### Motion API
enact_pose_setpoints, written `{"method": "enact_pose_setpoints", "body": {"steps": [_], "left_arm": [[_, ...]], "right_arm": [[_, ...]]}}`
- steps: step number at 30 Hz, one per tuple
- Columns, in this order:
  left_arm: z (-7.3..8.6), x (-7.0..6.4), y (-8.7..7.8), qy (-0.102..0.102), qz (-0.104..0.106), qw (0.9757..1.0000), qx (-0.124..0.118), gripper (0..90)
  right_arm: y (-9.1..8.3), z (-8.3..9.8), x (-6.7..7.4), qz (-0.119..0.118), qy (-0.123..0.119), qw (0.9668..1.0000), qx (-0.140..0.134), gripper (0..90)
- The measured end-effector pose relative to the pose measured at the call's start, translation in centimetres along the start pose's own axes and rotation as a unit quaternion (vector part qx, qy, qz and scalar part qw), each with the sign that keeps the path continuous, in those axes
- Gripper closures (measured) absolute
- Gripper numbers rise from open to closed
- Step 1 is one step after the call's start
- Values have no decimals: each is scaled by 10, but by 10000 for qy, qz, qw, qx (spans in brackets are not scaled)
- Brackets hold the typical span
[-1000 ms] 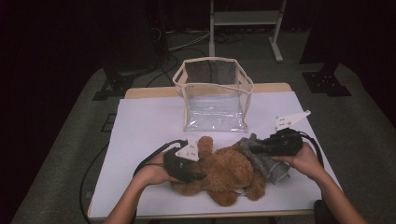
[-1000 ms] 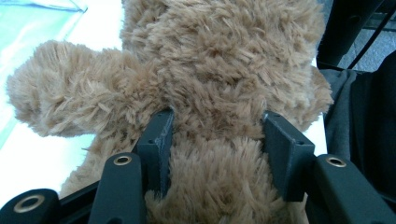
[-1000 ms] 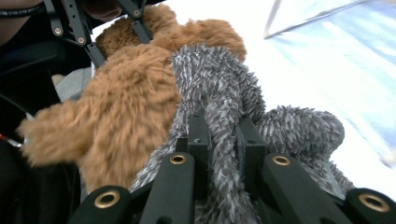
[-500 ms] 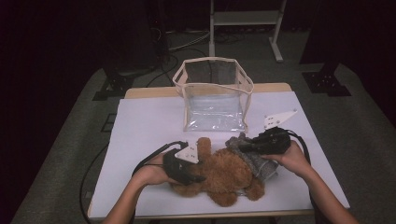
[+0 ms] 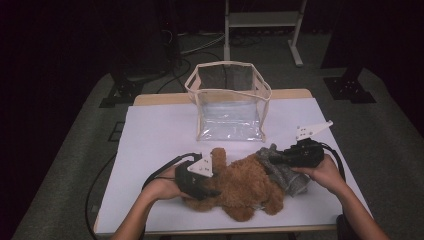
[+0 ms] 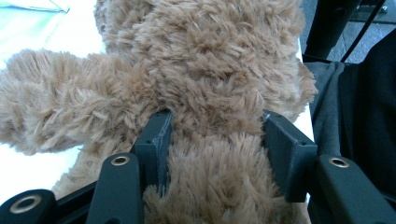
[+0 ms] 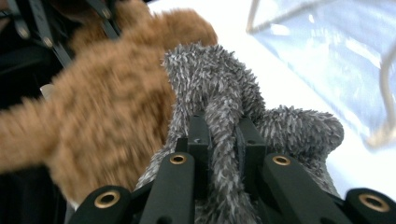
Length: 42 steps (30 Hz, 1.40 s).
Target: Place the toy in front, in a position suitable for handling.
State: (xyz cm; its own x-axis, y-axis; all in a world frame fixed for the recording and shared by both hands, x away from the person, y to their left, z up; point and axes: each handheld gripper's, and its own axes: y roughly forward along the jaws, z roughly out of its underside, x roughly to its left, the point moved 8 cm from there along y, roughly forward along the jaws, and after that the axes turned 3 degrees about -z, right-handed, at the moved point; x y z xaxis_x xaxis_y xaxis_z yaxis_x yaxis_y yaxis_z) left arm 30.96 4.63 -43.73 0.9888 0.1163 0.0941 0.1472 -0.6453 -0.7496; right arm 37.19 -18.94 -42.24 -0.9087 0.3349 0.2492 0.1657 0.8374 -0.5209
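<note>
A brown teddy bear (image 5: 245,185) lies near the table's front edge. My left gripper (image 5: 212,192) is shut on its left end, and in the left gripper view the jaws press into the fur (image 6: 205,70) on both sides of my left gripper (image 6: 217,126). A fuzzy grey cloth (image 5: 287,172) lies against the bear's right side. My right gripper (image 5: 272,157) is shut on it. In the right gripper view my right gripper (image 7: 223,123) pinches a fold of the grey cloth (image 7: 219,84), with the bear (image 7: 102,107) to its left.
A clear plastic bag with beige trim (image 5: 230,105) stands open behind the bear, mid-table; its wall (image 7: 336,56) is close on the right gripper's right. The white table cover (image 5: 160,135) is bare at left. A metal stand (image 5: 260,20) and floor cables lie beyond.
My right gripper swung left toward the bear with the grey cloth, then came back to the right. The left gripper and the bear stayed put.
</note>
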Motion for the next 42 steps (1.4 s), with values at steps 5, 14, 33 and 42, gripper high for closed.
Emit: {"method": "enact_pose_setpoints", "body": {"steps": [5, 14, 33, 42], "left_arm": [[1, 0, 0, 40, -2, 10000, -29, 462], [0, -2, 1, 92, -45, 9999, -59, 459], [-7, 4, -4, 148, -208, 9994, -254, 398], [16, 10, -49, -144, -545, 9975, -430, 294]], "right_arm": [[20, -23, 9, -180, -246, 9995, 27, 789], [26, 3, -5, -182, 118, 9997, 86, 788], [64, -41, 51, -701, -785, 9919, 714, 789], [49, -27, 40, -500, -568, 9952, 626, 789]]}}
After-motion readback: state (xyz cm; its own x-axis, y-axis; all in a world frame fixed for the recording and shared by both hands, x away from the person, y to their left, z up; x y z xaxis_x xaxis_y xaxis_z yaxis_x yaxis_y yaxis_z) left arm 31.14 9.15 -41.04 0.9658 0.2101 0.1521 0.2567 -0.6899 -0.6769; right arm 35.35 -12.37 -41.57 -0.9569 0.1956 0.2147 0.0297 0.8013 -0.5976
